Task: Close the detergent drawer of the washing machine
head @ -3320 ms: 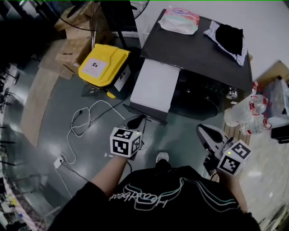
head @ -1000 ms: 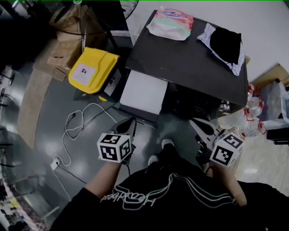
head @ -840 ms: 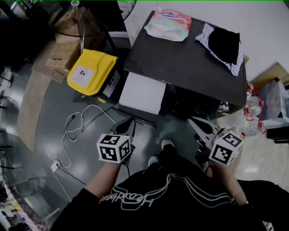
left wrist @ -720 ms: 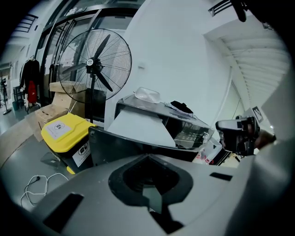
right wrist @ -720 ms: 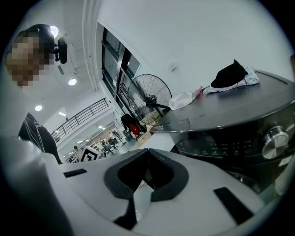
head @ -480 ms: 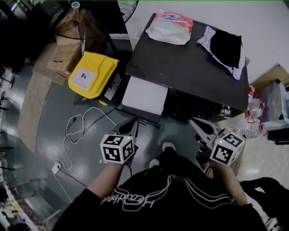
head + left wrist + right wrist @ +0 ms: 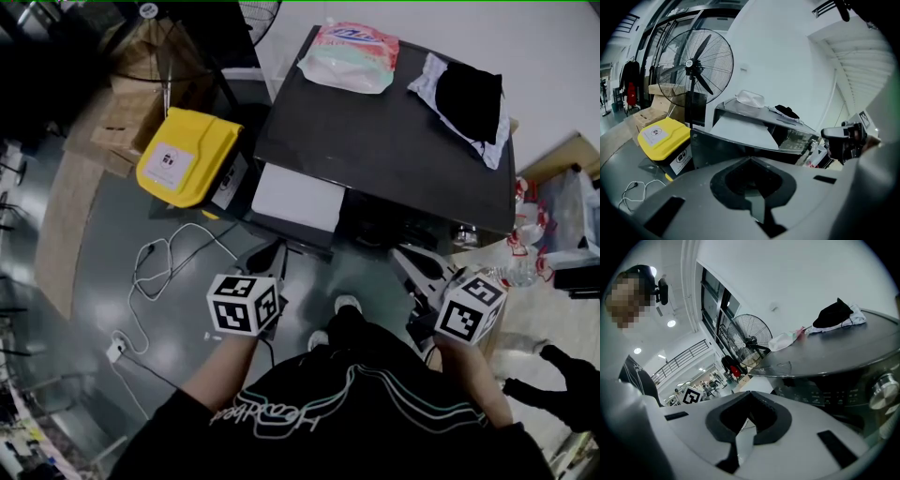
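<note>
The white detergent drawer (image 7: pixel 298 197) jutted out less from the dark washing machine (image 7: pixel 394 131) than before (still partly open). The left hand-held gripper (image 7: pixel 270 255) and right hand-held gripper (image 7: pixel 405 258) were clenched, empty.

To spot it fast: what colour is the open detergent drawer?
White; the detergent drawer shows best in head view.

We see even indoor light; ceiling lamps (image 7: pixel 671 323) glow in the right gripper view. The floor (image 7: pixel 112 262) carries a sheen, the washing machine (image 7: pixel 394 131) top a dull reflection. Head view corners sink to black. Both gripper views bulge fisheye-wise, their nearest surfaces perhaps blurred.
</note>
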Action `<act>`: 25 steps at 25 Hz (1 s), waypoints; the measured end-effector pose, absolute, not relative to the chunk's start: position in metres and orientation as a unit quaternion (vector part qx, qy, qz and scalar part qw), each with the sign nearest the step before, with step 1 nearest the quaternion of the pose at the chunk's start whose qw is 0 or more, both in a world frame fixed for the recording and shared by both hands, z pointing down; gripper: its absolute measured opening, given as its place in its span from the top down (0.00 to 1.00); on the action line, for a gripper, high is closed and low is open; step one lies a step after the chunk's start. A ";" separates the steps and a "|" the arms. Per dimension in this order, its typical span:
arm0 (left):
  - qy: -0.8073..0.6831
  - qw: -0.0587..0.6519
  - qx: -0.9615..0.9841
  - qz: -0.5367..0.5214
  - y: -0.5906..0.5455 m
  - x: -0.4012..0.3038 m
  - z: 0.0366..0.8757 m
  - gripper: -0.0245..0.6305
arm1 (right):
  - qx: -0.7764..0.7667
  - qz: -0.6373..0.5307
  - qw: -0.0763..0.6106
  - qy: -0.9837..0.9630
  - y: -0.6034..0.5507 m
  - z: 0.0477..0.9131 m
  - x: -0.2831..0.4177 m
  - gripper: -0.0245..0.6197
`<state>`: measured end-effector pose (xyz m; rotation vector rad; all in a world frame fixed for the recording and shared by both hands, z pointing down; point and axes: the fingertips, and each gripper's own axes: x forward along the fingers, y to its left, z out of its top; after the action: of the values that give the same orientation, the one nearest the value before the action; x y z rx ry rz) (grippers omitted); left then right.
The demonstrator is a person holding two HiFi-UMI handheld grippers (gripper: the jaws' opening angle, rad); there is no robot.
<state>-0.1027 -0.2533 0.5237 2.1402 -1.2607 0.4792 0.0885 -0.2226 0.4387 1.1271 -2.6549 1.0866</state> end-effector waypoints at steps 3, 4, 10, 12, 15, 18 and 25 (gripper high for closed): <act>-0.478 0.300 0.806 0.178 -0.261 -0.101 0.524 0.93 | 0.366 0.354 0.031 -0.860 -0.226 0.440 0.091 0.92; -0.478 0.300 0.806 0.178 -0.263 -0.100 0.524 0.93 | 0.366 0.355 0.031 -0.860 -0.227 0.441 0.091 0.92; -0.482 0.296 0.806 0.175 -0.282 -0.093 0.524 0.93 | 0.369 0.359 0.033 -0.857 -0.233 0.444 0.097 0.92; -0.483 0.296 0.806 0.174 -0.288 -0.092 0.524 0.93 | 0.370 0.360 0.033 -0.856 -0.235 0.446 0.100 0.92; -0.484 0.296 0.805 0.173 -0.297 -0.089 0.524 0.93 | 0.372 0.362 0.034 -0.854 -0.238 0.448 0.105 0.92; -0.485 0.295 0.806 0.171 -0.306 -0.087 0.523 0.93 | 0.375 0.364 0.034 -0.852 -0.243 0.449 0.109 0.92; -0.485 0.292 0.807 0.168 -0.319 -0.083 0.523 0.93 | 0.377 0.368 0.033 -0.849 -0.250 0.452 0.112 0.92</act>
<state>-0.0832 -0.3195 0.5230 2.1506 -1.2922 0.4465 0.1115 -0.2498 0.4523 1.1608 -2.6142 1.1318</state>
